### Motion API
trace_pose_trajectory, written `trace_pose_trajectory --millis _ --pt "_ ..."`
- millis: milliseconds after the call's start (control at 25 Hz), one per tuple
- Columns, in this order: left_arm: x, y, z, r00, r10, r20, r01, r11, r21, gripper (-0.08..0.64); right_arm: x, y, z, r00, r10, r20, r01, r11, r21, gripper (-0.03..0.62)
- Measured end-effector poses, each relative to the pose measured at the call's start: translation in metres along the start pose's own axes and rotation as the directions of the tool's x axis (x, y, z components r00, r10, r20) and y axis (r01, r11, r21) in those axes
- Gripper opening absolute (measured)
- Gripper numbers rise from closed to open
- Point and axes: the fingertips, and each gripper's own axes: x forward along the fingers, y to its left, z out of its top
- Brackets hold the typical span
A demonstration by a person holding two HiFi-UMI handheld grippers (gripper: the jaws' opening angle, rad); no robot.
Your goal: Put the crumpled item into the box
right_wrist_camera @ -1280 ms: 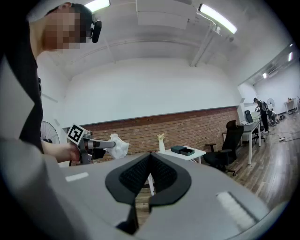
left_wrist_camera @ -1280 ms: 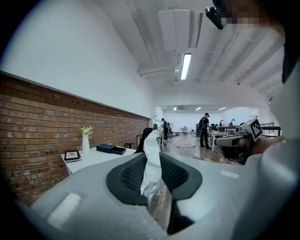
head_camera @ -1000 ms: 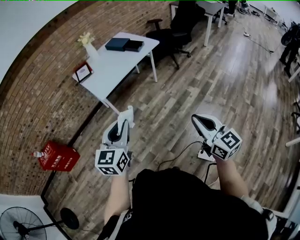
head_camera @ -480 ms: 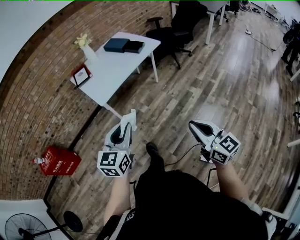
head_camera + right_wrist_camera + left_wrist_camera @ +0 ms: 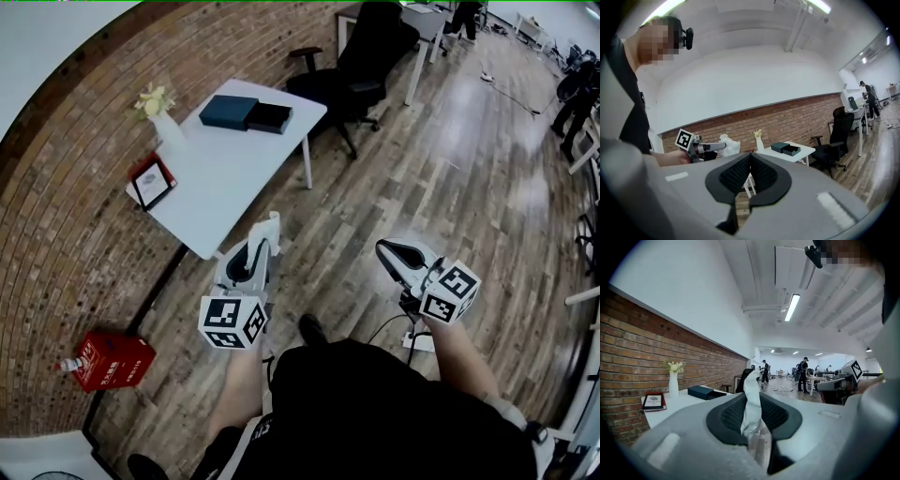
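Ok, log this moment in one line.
left gripper: shut on crumpled item | right gripper: shut, empty | box: on table ahead

White table (image 5: 234, 159) with flower vase (image 5: 169, 131) and framed card (image 5: 150, 183), black office chair (image 5: 361, 66) nearby, brick wall (image 5: 66, 206) behind.

A crumpled white, partly clear wrapper (image 5: 752, 397) stands upright, pinched between the jaws of the left tool (image 5: 260, 251), its top poking out past the tips, just off the near corner of the white counter (image 5: 216, 178). A flat dark blue box (image 5: 228, 111) lies at the counter's far end, with an open black tray (image 5: 268, 117) against its right side.
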Motion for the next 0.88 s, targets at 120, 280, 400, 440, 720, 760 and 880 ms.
trace_pose_trajectory --millis 120,280,400,440,720,760,880 --pt "0.021 0.035 0.011 1.000 -0.002 0.015 0.002 1.000 -0.006 0.078 0.041 -0.010 0.015 1.000 0.000 0.000 0.000 1.000 -0.004 0.000" --pt "0.036 0.076 0.014 1.000 0.001 0.016 0.000 1.000 -0.018 0.078 0.095 -0.013 0.020 0.999 0.026 -0.033 -0.026 0.999 -0.019 0.002" --pt "0.043 0.109 0.010 1.000 0.020 0.003 -0.020 0.999 -0.035 0.078 0.131 -0.011 0.018 0.997 0.042 -0.057 -0.044 0.999 -0.024 0.002" --pt "0.045 0.119 0.010 1.000 0.026 0.000 -0.026 0.999 -0.040 0.078 0.141 -0.010 0.016 0.997 0.049 -0.067 -0.051 0.998 -0.030 0.002" --pt "0.052 0.145 0.001 0.999 0.038 -0.019 -0.040 0.997 -0.060 0.078 0.168 -0.009 -0.013 0.985 0.080 -0.154 -0.082 0.997 -0.002 0.002" --pt "0.053 0.149 0.000 0.999 0.042 -0.021 -0.043 0.997 -0.065 0.078 0.171 -0.013 -0.014 0.984 0.076 -0.158 -0.077 0.997 0.003 0.002" --pt "0.060 0.160 -0.001 0.998 0.052 -0.025 -0.054 0.996 -0.072 0.078 0.185 -0.021 -0.012 0.983 0.078 -0.164 -0.078 0.997 0.006 0.002"
